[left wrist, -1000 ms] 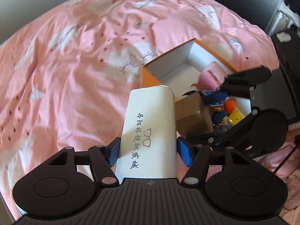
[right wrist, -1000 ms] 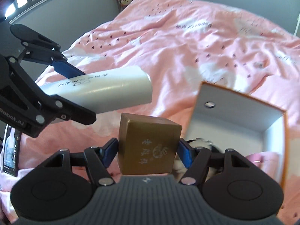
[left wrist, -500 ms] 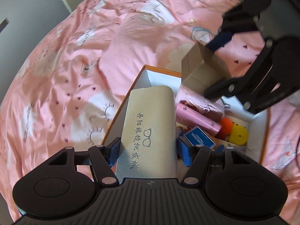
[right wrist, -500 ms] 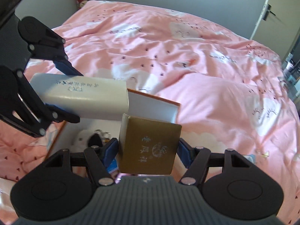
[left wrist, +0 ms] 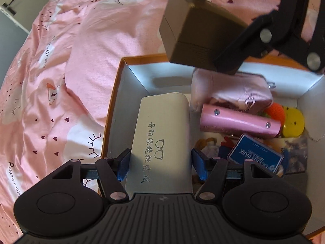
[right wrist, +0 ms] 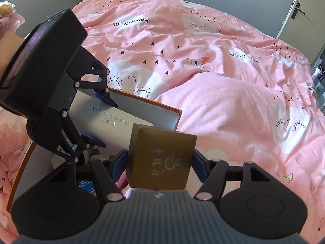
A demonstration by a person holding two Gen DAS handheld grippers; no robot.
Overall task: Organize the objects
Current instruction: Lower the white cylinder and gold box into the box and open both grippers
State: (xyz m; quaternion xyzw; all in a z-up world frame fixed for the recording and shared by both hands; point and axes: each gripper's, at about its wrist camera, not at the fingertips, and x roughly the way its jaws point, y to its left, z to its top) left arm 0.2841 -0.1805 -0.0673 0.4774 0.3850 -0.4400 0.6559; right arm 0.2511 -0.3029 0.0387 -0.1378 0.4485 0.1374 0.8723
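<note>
My left gripper (left wrist: 160, 165) is shut on a white glasses case (left wrist: 162, 138) with printed characters, pointing steeply down into the left part of an orange-rimmed white box (left wrist: 113, 109). The case's far end is low inside the box. My right gripper (right wrist: 160, 162) is shut on a gold cube box (right wrist: 162, 160), held above the box's far rim; the gold box (left wrist: 195, 38) shows at the top of the left wrist view. In the right wrist view the left gripper (right wrist: 87, 126) holds the glasses case (right wrist: 105, 122) over the orange-rimmed box (right wrist: 154, 109).
Inside the box lie a pink pouch (left wrist: 239, 93), a pink cylinder (left wrist: 239, 122), a blue card box (left wrist: 256, 156), an orange knitted piece (left wrist: 276, 109) and a yellow toy (left wrist: 293, 122). Pink patterned bedding (right wrist: 223, 71) surrounds the box. A door (right wrist: 300, 12) stands at the far right.
The left gripper swung over the box, rolled and dropped, bringing the glasses case down inside it. The right gripper carried the gold box from near the box's contents up to its far rim.
</note>
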